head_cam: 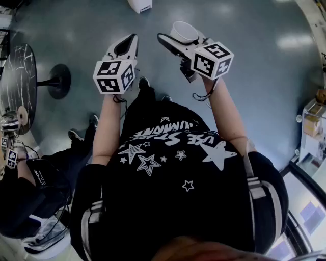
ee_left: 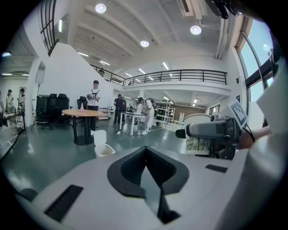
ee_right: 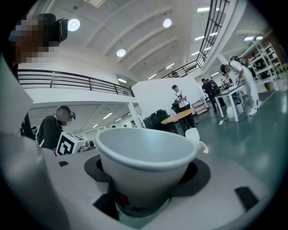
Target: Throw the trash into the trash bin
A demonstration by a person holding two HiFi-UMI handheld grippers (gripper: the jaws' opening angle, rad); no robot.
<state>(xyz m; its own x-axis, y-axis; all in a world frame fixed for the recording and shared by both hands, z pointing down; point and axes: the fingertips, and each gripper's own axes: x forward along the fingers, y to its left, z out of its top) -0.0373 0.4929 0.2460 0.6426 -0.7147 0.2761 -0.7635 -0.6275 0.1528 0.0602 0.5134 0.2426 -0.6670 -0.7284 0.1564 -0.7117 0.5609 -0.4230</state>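
Observation:
A white paper cup with red print low on its side stands upright between the jaws of my right gripper, which is shut on it. The head view shows the cup from above, held out over the floor by the right gripper. My left gripper is beside it, shut, with its black pads meeting and nothing between them. A small white trash bin with its lid raised stands on the floor ahead, at the top edge of the head view and just behind the cup's rim in the right gripper view.
A round wooden table stands behind the bin, with several people and white desks farther back. A dark round table and a seated person are at my left. White shelving is at my right.

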